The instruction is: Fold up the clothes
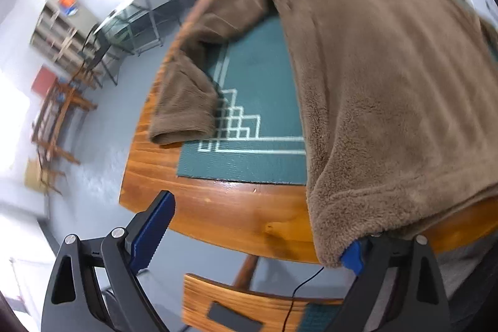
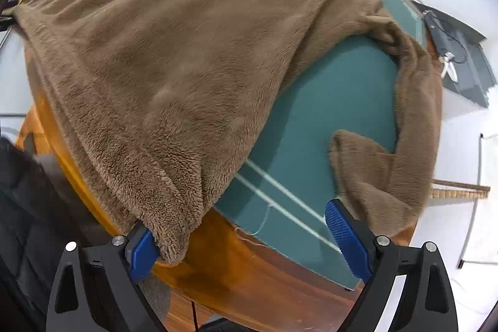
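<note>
Left wrist view is showing my left tool (image 1: 260, 241) standing wide open, gripping nothing; the sweater (image 1: 382, 89) hem corner is hanging over the table (image 1: 218, 207) edge and brushing the right-hand pad (image 1: 353, 254), while the other pad is hanging clear out over the floor. The right wrist view is showing my right tool (image 2: 242, 238) likewise spread apart, empty, with the opposite hem corner just beside its left-hand pad (image 2: 141, 251). The sweater is lying flat across the green mat (image 1: 258, 77), one sleeve (image 1: 190, 89) trailing along the left table edge and the other sleeve (image 2: 373, 173) curling back on the mat at the right.

I am judging the step to be taking both hem corners; to do it well I am wanting each corner fully between the pads before closing, both tools biting equally deep so the fold is running straight, and the thick fleece not slipping; a chair (image 1: 236, 301) below is something to keep clear of.

No brand, label or writing is readable.
</note>
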The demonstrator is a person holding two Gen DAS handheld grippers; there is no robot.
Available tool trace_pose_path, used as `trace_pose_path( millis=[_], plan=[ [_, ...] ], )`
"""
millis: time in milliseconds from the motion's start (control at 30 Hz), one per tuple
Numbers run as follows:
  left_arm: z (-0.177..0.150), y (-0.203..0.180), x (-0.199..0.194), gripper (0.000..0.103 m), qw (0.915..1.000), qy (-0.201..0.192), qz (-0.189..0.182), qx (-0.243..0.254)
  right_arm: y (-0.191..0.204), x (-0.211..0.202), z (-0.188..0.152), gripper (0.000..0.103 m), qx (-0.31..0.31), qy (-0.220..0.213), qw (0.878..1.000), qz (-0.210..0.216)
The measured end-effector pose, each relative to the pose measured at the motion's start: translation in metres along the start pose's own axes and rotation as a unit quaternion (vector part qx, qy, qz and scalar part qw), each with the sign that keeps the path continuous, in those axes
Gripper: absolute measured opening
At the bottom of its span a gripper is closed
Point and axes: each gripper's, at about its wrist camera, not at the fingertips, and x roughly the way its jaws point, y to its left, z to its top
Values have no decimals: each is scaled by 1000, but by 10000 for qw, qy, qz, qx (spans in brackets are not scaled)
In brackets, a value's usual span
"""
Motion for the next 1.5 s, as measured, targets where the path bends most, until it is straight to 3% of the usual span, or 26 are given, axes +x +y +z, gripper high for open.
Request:
trace_pose_path(
  millis=[233, 400, 500, 600, 700, 767, 833, 900, 1033, 1133, 1233, 1400, 1500],
  plan=[
    [-7, -31, 32, 94, 9936, 78, -148, 1119, -1, 9, 2, 96, -246, 171, 9994, 155],
    [-4, -30, 25, 94, 9883, -84, -298, 1495, 4, 4, 0, 97, -747, -149, 9963, 386],
    [-2, -15, 13, 94, 9880, -140, -695, 1371, -10, -15, -3, 97, -647, -492, 9912, 1049],
    [-1, 7, 5, 94, 9876, -93, -1199, 1014, -35, -26, -7, 97, -208, -498, 9830, 1755],
    [3, 25, 2, 94, 9853, -45, -1567, 674, -57, -31, -8, 97, 225, -556, 9799, 1902],
    [9, 28, -2, 95, 9827, -58, -1767, 544, -70, -39, 0, 97, 546, -812, 9768, 1906],
    [17, 27, -10, 95, 9795, -124, -1941, 519, -82, -43, 14, 97, 906, -1041, 9758, 1697],
    [21, 19, -19, 95, 9764, -198, -1981, 840, -93, -41, 31, 97, 1305, -1088, 9786, 1157],
    [29, 2, -37, 95, 9658, -347, -2003, 1611, -128, -29, 65, 97, 2088, -1264, 9659, 868],
    [36, 1, -43, 95, 9610, -328, -2020, 1861, -141, -15, 94, 97, 2344, -1300, 9631, 251],
    [55, 10, -43, 95, 9631, -473, -1937, 1805, -155, 2, 118, 97, 2580, -1272, 9574, -271],
    [122, 18, -7, 95, 9746, -644, -1703, 1304, -191, 43, 160, 97, 2825, -855, 9542, -486],
    [175, 22, 29, 95, 9821, -684, -1597, 728, -213, 63, 164, 97, 2956, -583, 9511, -685]
  ],
)
